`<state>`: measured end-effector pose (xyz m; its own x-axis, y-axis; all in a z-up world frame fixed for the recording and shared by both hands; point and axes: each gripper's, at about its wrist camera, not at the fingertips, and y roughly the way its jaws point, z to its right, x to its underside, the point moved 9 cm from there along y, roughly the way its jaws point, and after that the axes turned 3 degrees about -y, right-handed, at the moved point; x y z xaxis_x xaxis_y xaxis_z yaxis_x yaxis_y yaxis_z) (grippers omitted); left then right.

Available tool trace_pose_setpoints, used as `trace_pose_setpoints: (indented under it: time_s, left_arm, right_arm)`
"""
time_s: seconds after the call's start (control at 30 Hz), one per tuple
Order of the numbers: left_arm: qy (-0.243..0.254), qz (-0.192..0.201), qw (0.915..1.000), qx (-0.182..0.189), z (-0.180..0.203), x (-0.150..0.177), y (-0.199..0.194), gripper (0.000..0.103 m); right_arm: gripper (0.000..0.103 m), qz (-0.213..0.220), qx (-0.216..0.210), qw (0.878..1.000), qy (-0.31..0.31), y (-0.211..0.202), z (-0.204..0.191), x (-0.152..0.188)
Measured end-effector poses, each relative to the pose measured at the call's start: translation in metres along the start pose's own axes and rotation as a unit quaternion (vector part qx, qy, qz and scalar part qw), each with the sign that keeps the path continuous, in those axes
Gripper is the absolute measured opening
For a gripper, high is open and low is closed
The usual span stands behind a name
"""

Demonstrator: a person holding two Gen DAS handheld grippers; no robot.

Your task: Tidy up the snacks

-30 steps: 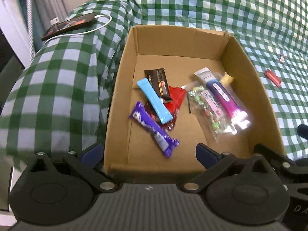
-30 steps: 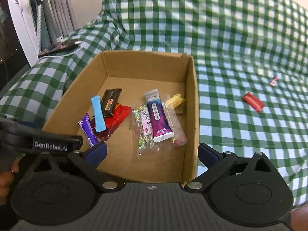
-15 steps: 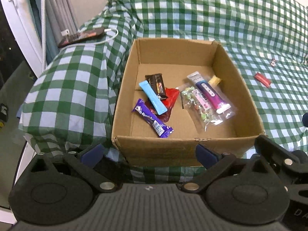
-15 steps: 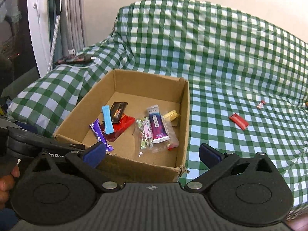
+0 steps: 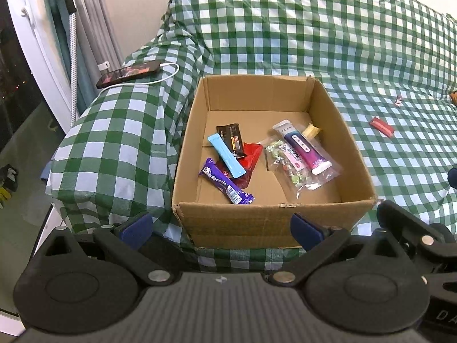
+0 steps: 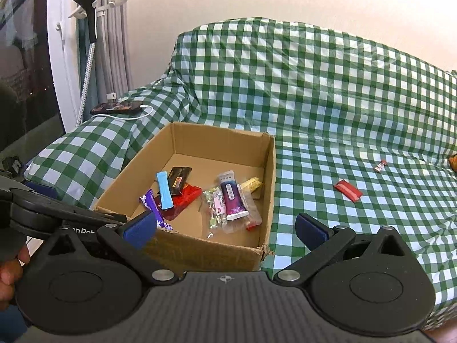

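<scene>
An open cardboard box (image 5: 257,220) (image 6: 268,177) sits on the green checked cover. Inside lie several snacks: a purple bar (image 5: 225,185) (image 6: 152,207), a light blue stick (image 5: 227,155) (image 6: 164,190), a dark bar (image 5: 230,138), a red pack (image 5: 251,157), a clear candy bag (image 5: 288,168) (image 6: 217,208) and a purple-white pouch (image 5: 301,148) (image 6: 231,197). A red snack (image 5: 381,126) (image 6: 348,190) and a small wrapped candy (image 5: 398,101) (image 6: 380,166) lie on the cover to the right. My left gripper (image 5: 221,225) and right gripper (image 6: 225,227) hang open and empty in front of the box.
A phone (image 5: 128,73) (image 6: 117,107) on a white charging cable (image 5: 168,77) rests on the covered armrest at the left. A white door frame and a hanging hose (image 6: 85,65) stand further left. The sofa's front edge drops off just below the box. A hand (image 6: 11,268) shows at lower left.
Both grippers have pulled back and up from the box, so it looks smaller and its front wall now shows. Nothing inside the box moved.
</scene>
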<state>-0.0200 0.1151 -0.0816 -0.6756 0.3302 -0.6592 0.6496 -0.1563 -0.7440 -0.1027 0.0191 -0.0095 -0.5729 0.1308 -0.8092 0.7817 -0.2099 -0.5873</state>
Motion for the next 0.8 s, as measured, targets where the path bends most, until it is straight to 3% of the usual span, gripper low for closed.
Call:
trace_pose_setpoints:
  time_s: [0.8]
  left_arm:
    - [-0.003,-0.004,1.0000,-0.005,-0.0031,0.0078,-0.0034,0.103]
  right_arm:
    - [0.103,-0.002,-0.005,1.000,0.002,-0.0056,-0.0033,0.0051]
